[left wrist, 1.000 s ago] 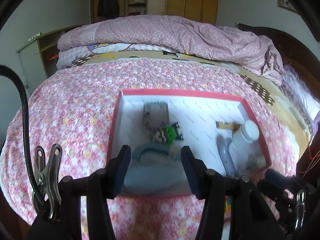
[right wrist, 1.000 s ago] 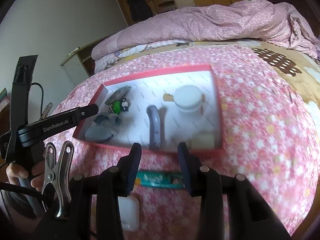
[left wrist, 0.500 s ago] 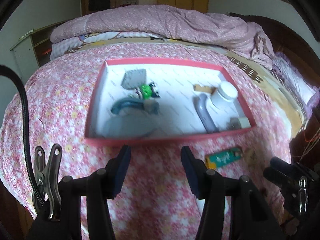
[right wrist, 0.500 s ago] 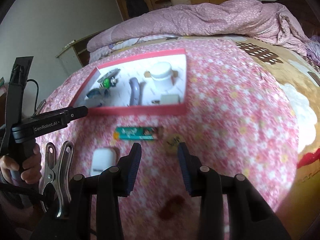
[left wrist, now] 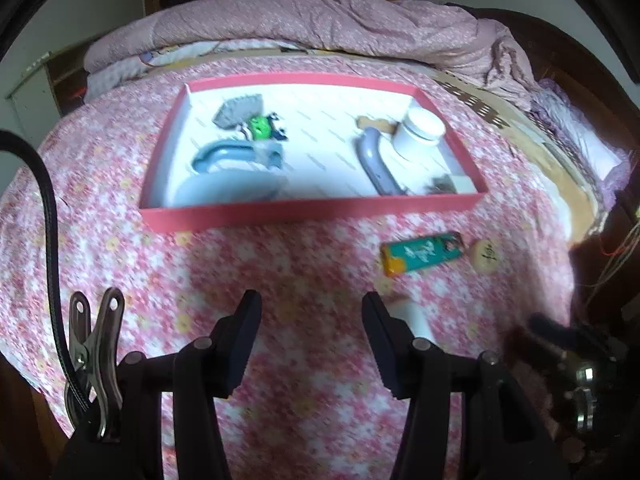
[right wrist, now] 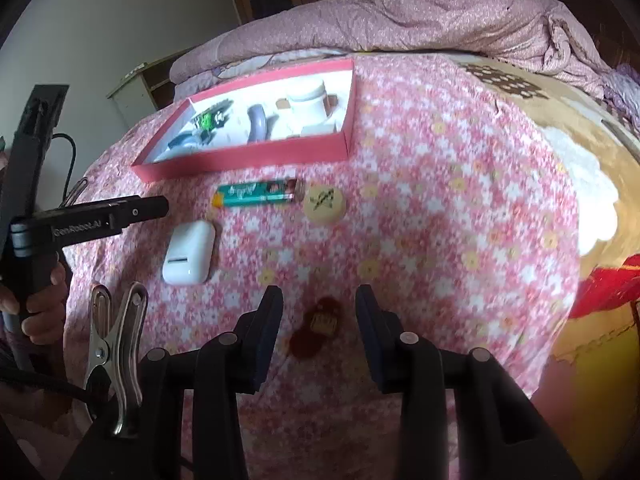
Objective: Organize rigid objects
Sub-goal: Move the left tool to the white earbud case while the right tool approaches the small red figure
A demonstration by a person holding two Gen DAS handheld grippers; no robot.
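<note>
A red tray (left wrist: 312,210) with a white floor lies on the flowered bedspread. It holds a white jar (left wrist: 420,132), a grey curved handle (left wrist: 376,160), a green toy (left wrist: 260,126) and grey-blue pieces. Loose in front of the tray (right wrist: 240,156) lie a green lighter (right wrist: 260,194), a beige round disc (right wrist: 323,204), a white earbud case (right wrist: 188,252) and a small dark red object (right wrist: 320,320). My right gripper (right wrist: 318,304) is open above the dark red object, not touching it. My left gripper (left wrist: 312,336) is open over bare bedspread, left of the case (left wrist: 416,316).
A bunched pink quilt (left wrist: 320,20) lies across the far side of the bed. A dark wooden bed frame (left wrist: 560,64) runs along the right. A white cabinet (right wrist: 132,100) stands at the back left. A hand (right wrist: 40,304) holds the left gripper's handle.
Both grippers have pulled back from the tray toward the near side of the bed and dipped. The loose items in front of the tray have come into view. The jaws stand as before.
</note>
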